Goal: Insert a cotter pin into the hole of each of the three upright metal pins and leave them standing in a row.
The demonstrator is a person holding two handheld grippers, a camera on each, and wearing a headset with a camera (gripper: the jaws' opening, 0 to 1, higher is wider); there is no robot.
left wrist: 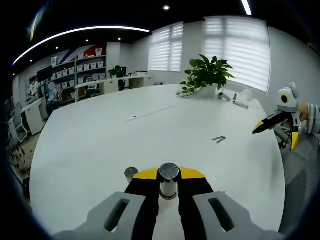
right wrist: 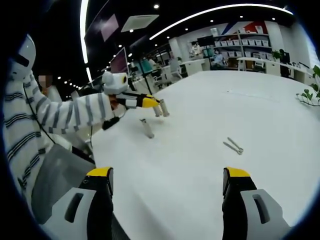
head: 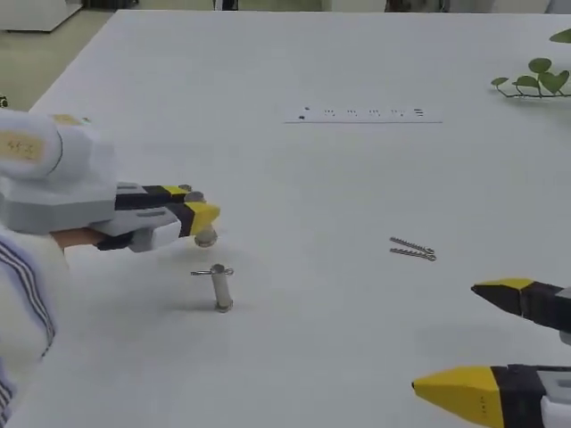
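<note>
Left claw (head: 203, 217) is pinching one upright metal pin (left wrist: 168, 187) between its yellow-tipped black jaws. It is gripping the shaft just under the flat round end face, probably to steady it so that its cross-hole is sitting ready for a cotter pin. The foot of this pin seems to be resting on the white tabletop (head: 357, 178), though the jaws are hiding most of it. A second pin (left wrist: 131, 173) is standing bare just beside the left jaw. A third pin (head: 221, 291) is standing near these two, on the person's side, flange down, with a fitted cotter pin (head: 211, 271) already crossing its upper end, so one of three looks finished.

Right claw (head: 443, 336) is hanging spread wide and empty over the near part of the tabletop, well apart from the two loose cotter pins (head: 412, 249) lying side by side and touching. It is likely being kept free to fetch one.

All three pins are smooth, dull-silver cylinders. The loose cotter pins are thin folded wire with a small looped eye, and the tabletop is matte and even.
</note>
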